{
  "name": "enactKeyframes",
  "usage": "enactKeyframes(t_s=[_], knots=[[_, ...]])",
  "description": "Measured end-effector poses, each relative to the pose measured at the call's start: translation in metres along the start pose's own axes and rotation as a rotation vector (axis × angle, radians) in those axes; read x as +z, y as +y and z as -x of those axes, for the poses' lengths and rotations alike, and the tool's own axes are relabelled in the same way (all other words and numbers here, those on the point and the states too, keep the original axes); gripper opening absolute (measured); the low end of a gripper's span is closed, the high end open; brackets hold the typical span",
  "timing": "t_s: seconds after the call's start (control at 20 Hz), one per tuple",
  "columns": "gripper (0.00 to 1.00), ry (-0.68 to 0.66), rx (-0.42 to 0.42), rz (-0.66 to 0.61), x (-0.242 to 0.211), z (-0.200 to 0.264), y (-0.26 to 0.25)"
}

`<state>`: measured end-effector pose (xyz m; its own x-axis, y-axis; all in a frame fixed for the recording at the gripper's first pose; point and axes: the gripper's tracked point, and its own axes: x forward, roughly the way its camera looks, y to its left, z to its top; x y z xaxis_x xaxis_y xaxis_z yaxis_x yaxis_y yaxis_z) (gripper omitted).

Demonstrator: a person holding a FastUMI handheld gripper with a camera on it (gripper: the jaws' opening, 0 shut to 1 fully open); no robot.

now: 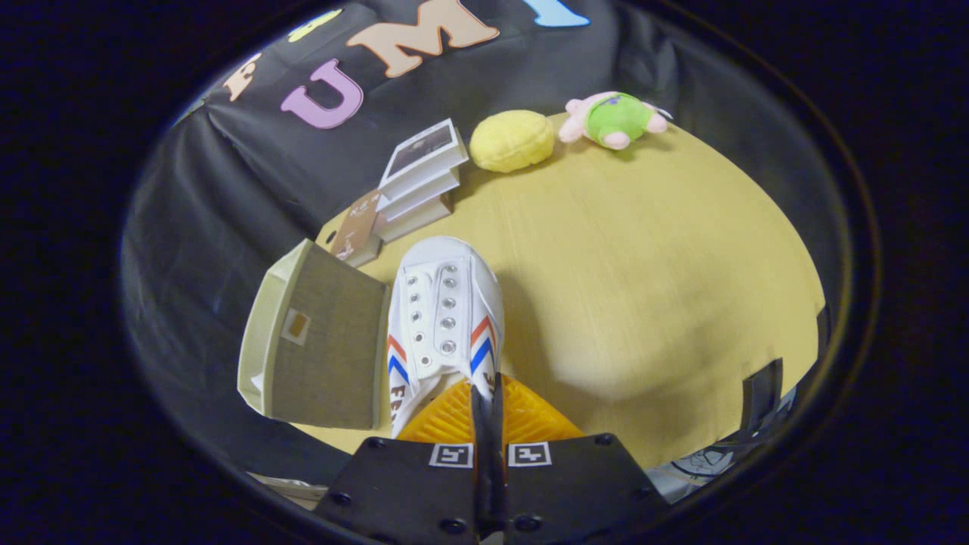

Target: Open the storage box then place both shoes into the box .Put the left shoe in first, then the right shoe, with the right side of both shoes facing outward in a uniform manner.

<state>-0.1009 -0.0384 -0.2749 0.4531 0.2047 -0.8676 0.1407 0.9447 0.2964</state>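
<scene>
A white canvas shoe (443, 303) with red and blue side stripes and an orange insole hangs above the wooden table (651, 257), toe pointing away from me. My gripper (488, 409) is shut on the shoe's collar at the right rim of its opening, fingers almost touching. Just left of the shoe stands the grey-green fabric storage box (322, 341). One cloth panel with a small label window faces me. Its inside is hidden, and I cannot tell whether it is open.
Beyond the shoe is a stack of white books (422, 178) with a brown card (356, 225) leaning beside it. A yellow plush (512, 140) and a pink-and-green plush toy (615, 119) lie at the table's far edge. Bare tabletop spreads to the right.
</scene>
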Motion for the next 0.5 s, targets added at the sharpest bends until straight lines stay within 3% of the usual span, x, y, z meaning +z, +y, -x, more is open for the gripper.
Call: enactKeyframes(t_s=[0.5], knots=[[0.03, -0.046, 0.056, -0.029, 0.029, 0.031, 0.097]])
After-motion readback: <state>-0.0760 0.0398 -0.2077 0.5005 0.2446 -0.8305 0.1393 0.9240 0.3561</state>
